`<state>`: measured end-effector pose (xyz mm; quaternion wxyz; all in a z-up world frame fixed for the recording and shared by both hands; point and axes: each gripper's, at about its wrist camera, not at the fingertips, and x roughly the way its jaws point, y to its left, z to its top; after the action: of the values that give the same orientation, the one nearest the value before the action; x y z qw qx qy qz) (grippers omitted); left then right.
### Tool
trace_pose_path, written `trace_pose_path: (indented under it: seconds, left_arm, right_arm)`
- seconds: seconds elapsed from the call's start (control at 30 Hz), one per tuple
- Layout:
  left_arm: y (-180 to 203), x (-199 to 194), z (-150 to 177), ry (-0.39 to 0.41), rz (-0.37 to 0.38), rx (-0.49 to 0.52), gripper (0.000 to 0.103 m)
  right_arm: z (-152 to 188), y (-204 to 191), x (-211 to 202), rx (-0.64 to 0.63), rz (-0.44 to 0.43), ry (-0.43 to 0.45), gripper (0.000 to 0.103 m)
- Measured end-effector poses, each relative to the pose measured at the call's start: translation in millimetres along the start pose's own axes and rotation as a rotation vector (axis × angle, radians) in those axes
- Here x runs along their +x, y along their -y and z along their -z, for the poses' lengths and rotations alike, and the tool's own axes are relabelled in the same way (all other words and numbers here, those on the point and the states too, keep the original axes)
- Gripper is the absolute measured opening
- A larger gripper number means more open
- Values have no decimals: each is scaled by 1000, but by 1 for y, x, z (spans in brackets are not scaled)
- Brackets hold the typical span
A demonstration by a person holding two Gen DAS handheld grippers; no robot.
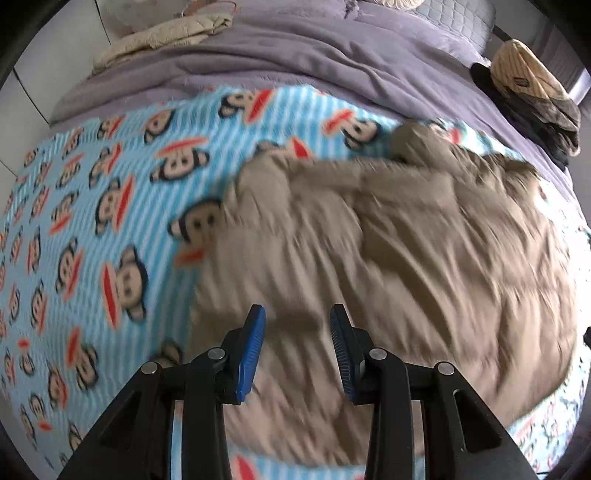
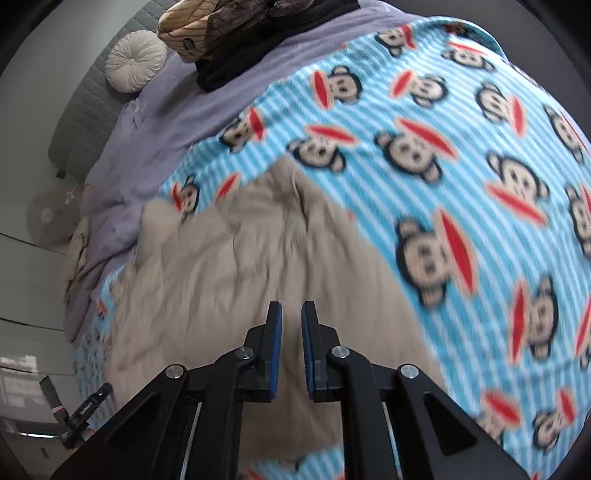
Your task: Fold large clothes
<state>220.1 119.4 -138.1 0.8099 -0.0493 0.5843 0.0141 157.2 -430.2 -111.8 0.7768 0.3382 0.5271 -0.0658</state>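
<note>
A large tan padded garment (image 1: 406,240) lies crumpled on a blue striped blanket printed with monkey faces (image 1: 92,221). My left gripper (image 1: 297,310) hovers over the garment's near part, open, with nothing between its blue pads. In the right wrist view the same tan garment (image 2: 240,258) spreads to the left across the monkey blanket (image 2: 461,166). My right gripper (image 2: 291,304) hangs above the cloth with only a narrow gap between its pads and no fabric in it. Both views are blurred.
A purple duvet (image 1: 295,55) covers the bed beyond the blanket. A heap of dark and striped clothes (image 1: 532,85) sits at its far corner, also seen as the heap (image 2: 207,22) beside a round white cushion (image 2: 135,61). Folded beige cloth (image 1: 166,35) lies at the far left.
</note>
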Motion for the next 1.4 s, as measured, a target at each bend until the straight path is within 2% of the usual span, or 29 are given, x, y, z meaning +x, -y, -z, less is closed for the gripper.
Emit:
trace_pose_path:
  seconds: [0.1,0.13,0.17,0.2,0.23,0.43,0.5,0.53,0.57,0.6,0.67,0.83,0.93,0.97,1.07,1.13,1.4]
  left_arm:
    - [9,-7,24,-20,11,-5,38]
    - [9,-8,30,-29,20,-12,43]
    - [11,-9,37,-41,32,-21,53]
    - [12,-12,44,-39,36,-30,70]
    - [13,-16,48,-27,35,-34,76]
    - [15,-25,72,-50,22,-42,76]
    - [15,-27,77,-54,7,-48,98]
    - [15,-29,80,-49,-2,-50,103]
    - [15,-31,82,-41,-13,-43,103]
    - [16,-32,85,-42,-21,-31,103]
    - [17,-33,89,-46,-23,-24,103]
    - [16,-33,100,-52,-36,-8,103]
    - [12,-31,105,-51,-52,-21,103]
    - [10,-30,106,-44,-53,-26,103]
    - [5,-27,111,-42,-67,-31,103]
    - [2,-25,113,-47,-44,-40,103]
    - [1,-17,119,-63,-35,-60,103]
  right_arm:
    - [23,5,-6,22,-14,-30,13]
    - [32,6,-9,29,-15,-39,13]
    - [39,8,-10,35,-16,-46,13]
    - [44,10,-12,42,-20,-53,14]
    - [51,12,-13,51,-25,-63,14]
    - [74,15,-16,69,-42,-98,14]
    - [79,16,-17,78,-48,-108,18]
    - [81,17,-18,81,-51,-111,22]
    - [83,17,-18,84,-50,-112,34]
    - [85,17,-19,85,-48,-109,50]
    - [88,17,-20,84,-52,-104,60]
    - [99,18,-18,89,-56,-124,63]
    - [104,17,-18,86,-69,-113,74]
    - [105,17,-18,85,-73,-111,81]
    - [109,16,-16,94,-83,-105,83]
    - [111,18,-13,107,-75,-106,93]
    - [119,26,0,150,-94,-122,94]
